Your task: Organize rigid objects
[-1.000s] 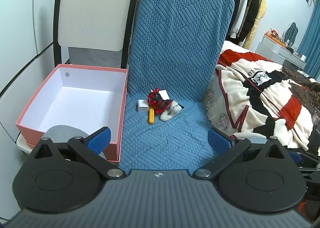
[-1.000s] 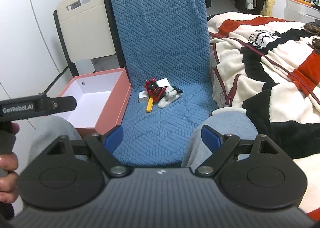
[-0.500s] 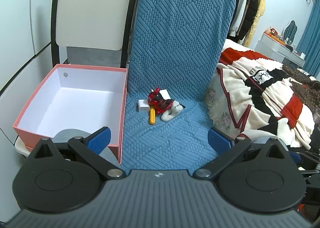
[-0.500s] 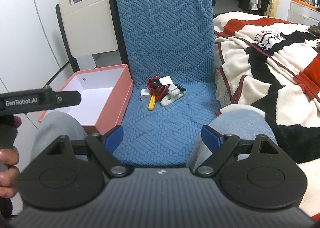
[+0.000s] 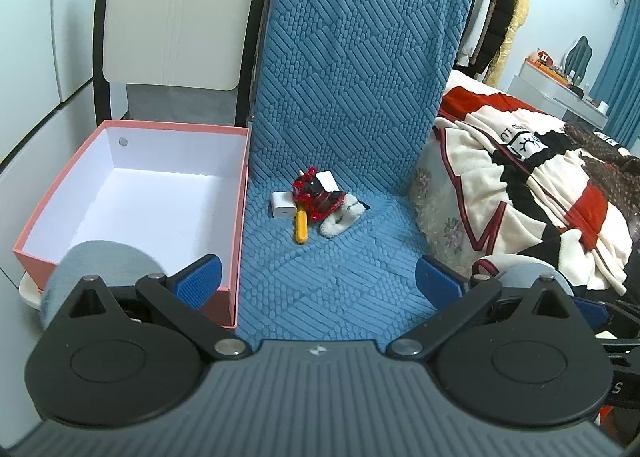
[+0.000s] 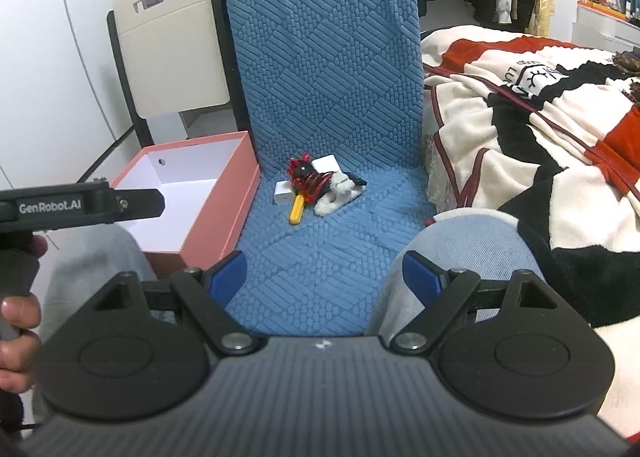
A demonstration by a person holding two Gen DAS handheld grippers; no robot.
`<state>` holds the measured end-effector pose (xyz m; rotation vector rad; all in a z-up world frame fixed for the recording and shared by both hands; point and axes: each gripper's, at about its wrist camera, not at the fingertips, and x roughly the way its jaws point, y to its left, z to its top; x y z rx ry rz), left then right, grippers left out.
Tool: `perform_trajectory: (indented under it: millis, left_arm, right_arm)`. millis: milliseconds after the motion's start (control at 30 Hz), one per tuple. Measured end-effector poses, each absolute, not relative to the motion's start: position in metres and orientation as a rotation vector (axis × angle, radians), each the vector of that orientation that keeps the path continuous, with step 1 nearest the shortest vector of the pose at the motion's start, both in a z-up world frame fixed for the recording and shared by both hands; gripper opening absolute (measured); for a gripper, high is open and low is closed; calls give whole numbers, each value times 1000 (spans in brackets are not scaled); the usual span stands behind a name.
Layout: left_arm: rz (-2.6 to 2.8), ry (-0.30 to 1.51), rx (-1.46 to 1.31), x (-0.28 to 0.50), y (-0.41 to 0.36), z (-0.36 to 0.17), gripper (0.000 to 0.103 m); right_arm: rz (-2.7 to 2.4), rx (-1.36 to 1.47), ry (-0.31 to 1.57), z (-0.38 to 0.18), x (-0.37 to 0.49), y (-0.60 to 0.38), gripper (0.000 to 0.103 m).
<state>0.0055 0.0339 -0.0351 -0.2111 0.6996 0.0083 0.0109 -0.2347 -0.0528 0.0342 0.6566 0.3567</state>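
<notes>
A small pile lies at the back of the blue chair seat (image 5: pixel 320 277): a white charger block (image 5: pixel 283 211), a yellow stick (image 5: pixel 301 228), a red-and-black toy (image 5: pixel 316 195), a white fluffy toy (image 5: pixel 340 219) and a white box (image 5: pixel 327 179). The pile also shows in the right wrist view, with the yellow stick (image 6: pixel 297 209) and the charger (image 6: pixel 283 193) in front. An empty pink box (image 5: pixel 132 193) with a white inside stands left of the seat. My left gripper (image 5: pixel 318 281) and right gripper (image 6: pixel 323 271) are both open, empty, and well short of the pile.
A cream folding chair (image 5: pixel 172 17) stands behind the pink box. A bed with a red, black and cream blanket (image 5: pixel 540 185) lies on the right. The person's knees (image 6: pixel 452 253) flank the seat's front edge. The left gripper's body (image 6: pixel 80 207) shows at left in the right wrist view.
Both grippers have moved a little forward toward the seat, and the pile appears slightly larger. The jaws have stayed open and nothing on the seat has moved.
</notes>
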Motion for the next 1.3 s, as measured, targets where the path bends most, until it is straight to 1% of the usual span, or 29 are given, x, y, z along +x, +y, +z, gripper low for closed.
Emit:
perform_trajectory:
  millis: [367, 700, 1300]
  left_arm:
    - [32, 704, -226, 29, 41, -53, 103]
    - [17, 746, -247, 57, 48, -77, 103]
    - [-8, 800, -219, 158, 51, -116, 103]
  right_arm:
    - [391, 33, 666, -74, 31, -226, 86]
    - [394, 48, 689, -90, 49, -221, 86]
    - [374, 27, 650, -107, 109, -200, 86]
